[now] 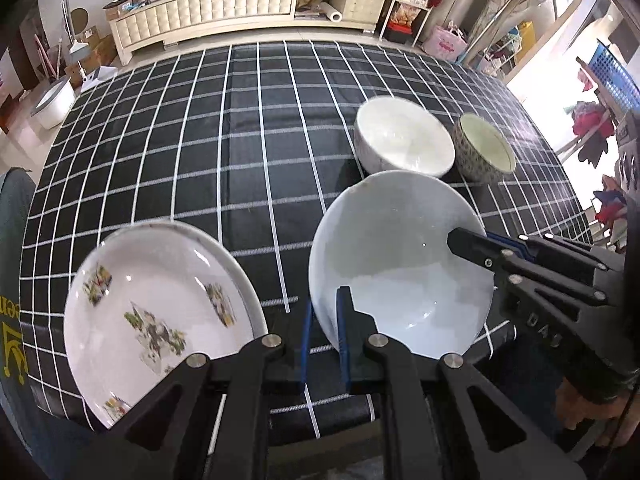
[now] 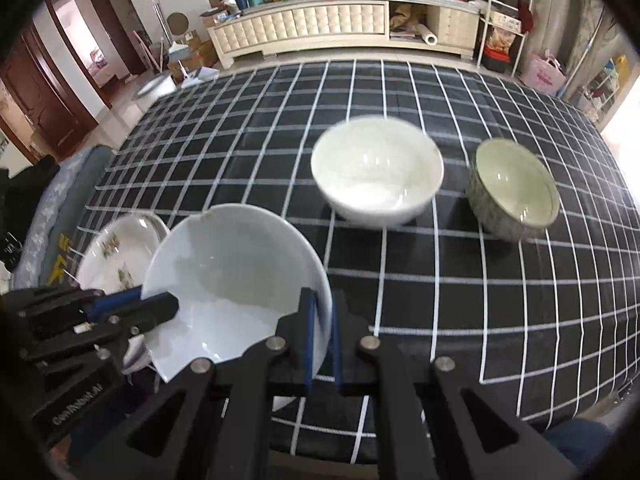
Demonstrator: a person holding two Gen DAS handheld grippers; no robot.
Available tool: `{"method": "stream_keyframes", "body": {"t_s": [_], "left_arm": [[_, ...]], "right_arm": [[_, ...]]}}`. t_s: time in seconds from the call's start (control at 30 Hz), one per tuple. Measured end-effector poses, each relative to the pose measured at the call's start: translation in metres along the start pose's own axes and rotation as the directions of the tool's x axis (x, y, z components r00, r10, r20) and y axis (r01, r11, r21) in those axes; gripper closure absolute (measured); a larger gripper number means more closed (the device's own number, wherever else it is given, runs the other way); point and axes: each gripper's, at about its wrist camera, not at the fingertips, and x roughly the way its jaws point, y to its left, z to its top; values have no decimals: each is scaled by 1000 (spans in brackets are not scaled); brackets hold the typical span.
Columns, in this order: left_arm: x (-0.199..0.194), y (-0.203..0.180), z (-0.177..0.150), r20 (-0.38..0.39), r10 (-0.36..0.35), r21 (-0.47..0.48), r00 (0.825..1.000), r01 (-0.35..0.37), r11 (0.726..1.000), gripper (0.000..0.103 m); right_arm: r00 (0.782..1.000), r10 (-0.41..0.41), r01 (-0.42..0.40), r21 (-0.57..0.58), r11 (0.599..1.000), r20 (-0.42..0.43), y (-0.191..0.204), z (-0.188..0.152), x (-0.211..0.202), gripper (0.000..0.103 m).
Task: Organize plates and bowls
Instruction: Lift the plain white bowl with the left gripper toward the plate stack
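- "DAS", raised letters on the black body of the right gripper (image 1: 472,246), seen from the left wrist view, just right of the white bowl (image 1: 400,264)
- "GenRobot.AI", pale print on the black body of the left gripper (image 2: 158,308), seen from the right wrist view, lower left of the white bowl
- yellow letters and a crown mark on a dark cloth (image 1: 14,280), left of the floral plate (image 1: 160,312); only "en" readable, rest cut off
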Motion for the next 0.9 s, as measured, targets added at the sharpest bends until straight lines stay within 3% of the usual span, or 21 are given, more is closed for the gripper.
{"method": "stream_keyframes", "body": {"t_s": [0.2,0.53,0.9], "left_arm": [[20,4,-12,-36,14,-11,999,-15,1000,93],[34,5,-19,-50,5,-29,999,-7,1000,93],[34,4,-21,-9,23,-10,1000,-23,1000,93]], "right_arm": [[998,20,-19,25,1000,-54,-1,-23,17,92],[997,3,-2,13,1000,-75,-3,-31,26,92],[998,-8,8,0,1000,-58,-1,-33,26,92]]}}
